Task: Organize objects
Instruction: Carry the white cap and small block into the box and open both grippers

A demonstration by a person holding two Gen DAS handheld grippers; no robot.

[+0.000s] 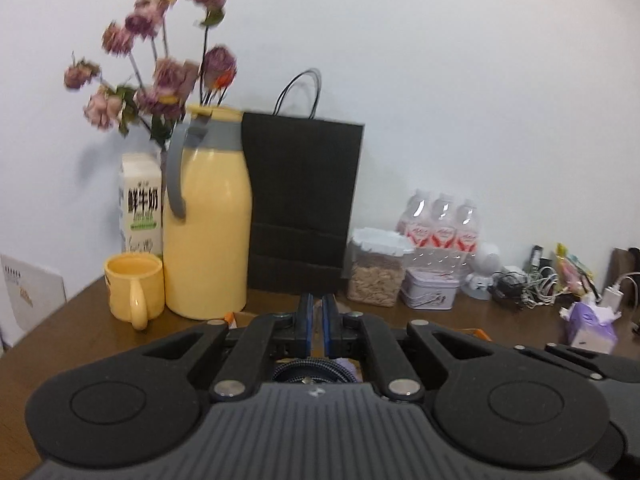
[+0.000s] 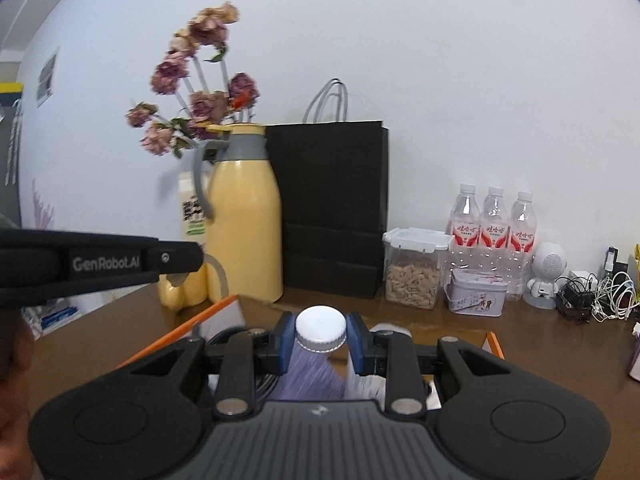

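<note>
Left to right: your left gripper [image 1: 316, 312], pads pressed together on nothing, rides beside the mug [image 1: 134, 286] and flask [image 1: 208, 232]; a sideways swing could topple either. Your right gripper [image 2: 320, 340] pinches the purple bottle [image 2: 320, 354] only at its neck, above the orange-edged box [image 2: 216, 308], so tilting could let it slip.

Purple plastic bottle with white ribbed screw cap [image 2: 320, 330]: upright, cap closed, clamped at neck, above orange-rimmed box [image 2: 176, 334].

Both wrist views low over table [image 1: 100, 312], facing wall; share yellow jug [image 1: 208, 220], black bag [image 2: 332, 200]
</note>
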